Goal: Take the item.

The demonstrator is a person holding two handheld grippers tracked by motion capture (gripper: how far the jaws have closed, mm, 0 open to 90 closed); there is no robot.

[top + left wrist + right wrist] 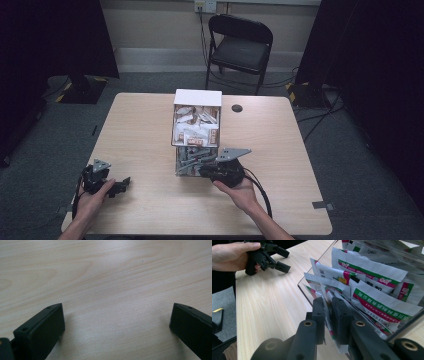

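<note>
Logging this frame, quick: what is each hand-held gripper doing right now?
Left hand-held gripper: open, empty, over the table.
Right hand-held gripper: closed on a sachet in the clear box.

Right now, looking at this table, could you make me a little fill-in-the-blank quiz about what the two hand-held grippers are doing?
1. The right gripper has its jaws closed on a ____ from the clear box.
2. The left gripper rests over bare table with its jaws ____.
3. In the high view, a black folding ____ stands beyond the table's far edge.

Missing words: packet; open; chair
</note>
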